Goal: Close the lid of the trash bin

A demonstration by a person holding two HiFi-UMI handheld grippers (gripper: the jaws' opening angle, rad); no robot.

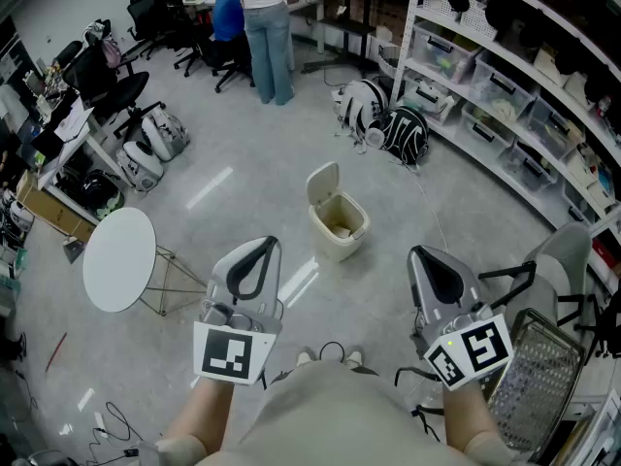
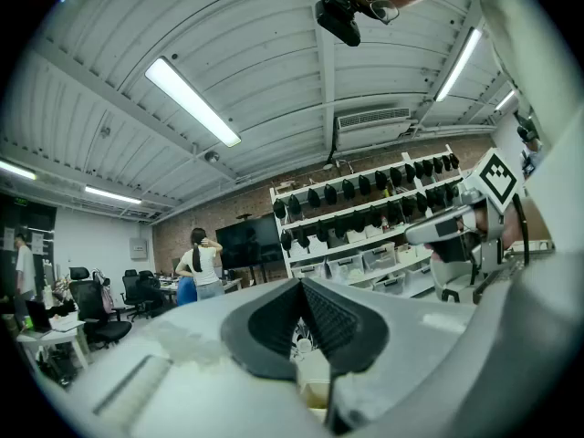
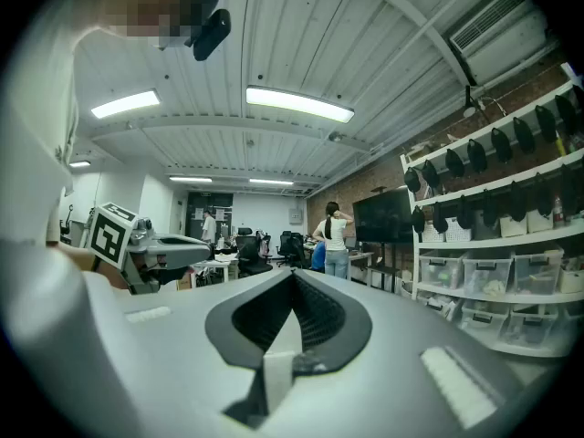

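Observation:
A small cream trash bin (image 1: pixel 339 225) stands on the grey floor in the middle of the head view. Its hinged lid (image 1: pixel 323 183) is tipped up at the far side, and some rubbish shows inside. My left gripper (image 1: pixel 269 245) is held low at the near left, well short of the bin, jaws together and empty. To the near right of the bin my right gripper (image 1: pixel 416 253) is shut too, with nothing in it. In the left gripper view the jaws (image 2: pixel 299 282) meet at the tips, as they do in the right gripper view (image 3: pixel 294 273).
A round white folding table (image 1: pixel 118 258) stands at left. Backpacks (image 1: pixel 388 124) lie by the storage shelves (image 1: pixel 505 85) at right. A grey chair (image 1: pixel 568 255) and a metal mesh (image 1: pixel 539 377) sit at near right. A person (image 1: pixel 264 27) stands far off by desks and office chairs (image 1: pixel 116 90).

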